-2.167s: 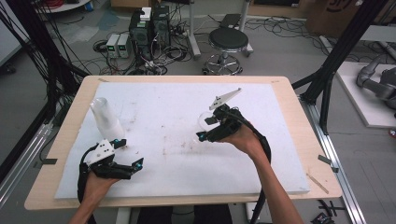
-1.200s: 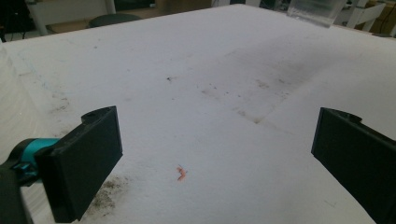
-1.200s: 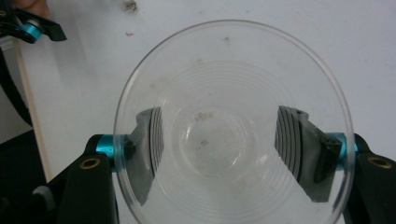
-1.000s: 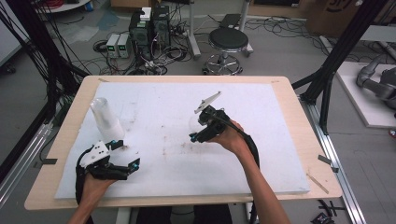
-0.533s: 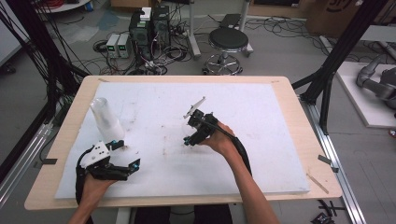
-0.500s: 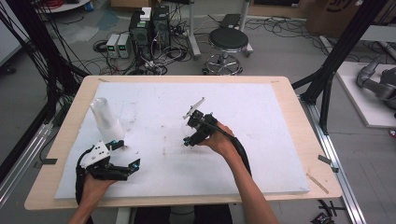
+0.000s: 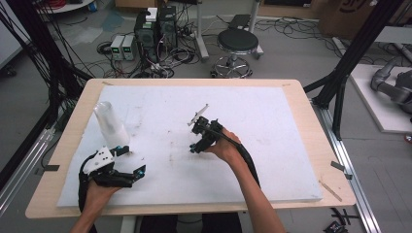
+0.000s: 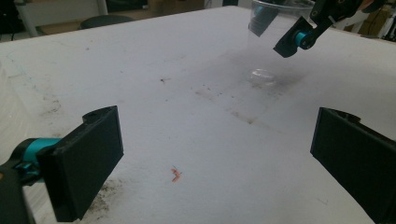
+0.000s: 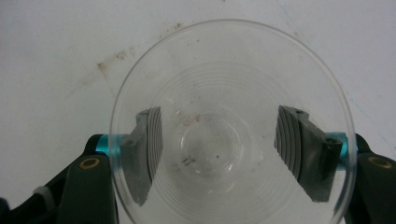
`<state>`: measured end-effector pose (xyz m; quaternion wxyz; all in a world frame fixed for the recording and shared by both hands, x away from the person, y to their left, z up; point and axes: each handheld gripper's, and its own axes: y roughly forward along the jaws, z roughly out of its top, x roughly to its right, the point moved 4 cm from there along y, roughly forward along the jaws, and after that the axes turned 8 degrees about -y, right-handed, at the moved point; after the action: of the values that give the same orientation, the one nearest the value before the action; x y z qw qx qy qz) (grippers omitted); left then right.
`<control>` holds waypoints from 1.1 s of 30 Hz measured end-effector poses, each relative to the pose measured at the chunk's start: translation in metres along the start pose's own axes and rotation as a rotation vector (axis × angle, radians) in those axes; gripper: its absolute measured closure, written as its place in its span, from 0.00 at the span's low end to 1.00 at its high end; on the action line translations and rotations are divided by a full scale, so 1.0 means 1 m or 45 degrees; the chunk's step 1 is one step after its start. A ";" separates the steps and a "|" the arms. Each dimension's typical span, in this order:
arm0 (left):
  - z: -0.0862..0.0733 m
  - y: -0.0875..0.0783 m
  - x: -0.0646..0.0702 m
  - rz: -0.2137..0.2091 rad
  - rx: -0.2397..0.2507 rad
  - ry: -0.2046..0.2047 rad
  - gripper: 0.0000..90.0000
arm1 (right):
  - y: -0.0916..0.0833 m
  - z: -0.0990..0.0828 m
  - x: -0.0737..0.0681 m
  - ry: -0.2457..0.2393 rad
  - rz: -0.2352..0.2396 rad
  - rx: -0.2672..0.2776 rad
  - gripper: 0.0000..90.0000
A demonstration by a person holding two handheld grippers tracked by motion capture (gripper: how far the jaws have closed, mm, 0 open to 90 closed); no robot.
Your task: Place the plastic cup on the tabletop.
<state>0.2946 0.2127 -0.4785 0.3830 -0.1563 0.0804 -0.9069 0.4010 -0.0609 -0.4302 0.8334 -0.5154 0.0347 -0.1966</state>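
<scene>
Right gripper (image 7: pixel 197 141) sits mid-desk, roughly at the centre of the white mat (image 7: pixel 272 121), jaws pointing down and pinching a single clear plastic cup (image 9: pixel 229 126). In the right gripper view the cup is seen from above, mouth towards the camera, with both ribbed pads pressed against its outer wall on opposite sides. Through the cup's bottom the stained mat shows. The jaws have just been easing open a touch, with the cup between them and the pads on its wall.

In the left gripper view the same cup (image 8: pixel 268 42) stands upright, base on or just above the mat; cannot tell which. The right gripper's black and teal jaw tip is at its rim.

Left gripper (image 7: pixel 127 167) rests at the near left of the desk (image 7: pixel 301 87), jaws spread wide, nothing between them. Bare, grubby mat lies ahead of them.

Stack of clear cups (image 7: pixel 111 124) stands just beyond the left gripper, leaning slightly left, well apart from the held cup.

A small orange scrap (image 8: pixel 176 174) lies on the mat between the left jaws' line of sight.
</scene>
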 end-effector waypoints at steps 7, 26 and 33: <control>0.000 0.000 0.000 0.000 0.004 -0.003 0.03 | 0.007 -0.005 -0.002 0.019 -0.007 0.011 0.15; 0.000 -0.001 -0.001 0.006 0.011 -0.018 0.03 | -0.027 -0.062 -0.015 0.145 -0.108 0.287 0.15; 0.000 0.000 -0.001 0.021 0.013 -0.016 0.03 | -0.058 -0.108 -0.020 0.210 -0.206 0.480 0.15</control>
<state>0.2953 0.2140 -0.4785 0.3917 -0.1594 0.0746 -0.9031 0.3376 -0.1672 -0.4325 0.8908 -0.3339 0.0240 -0.3072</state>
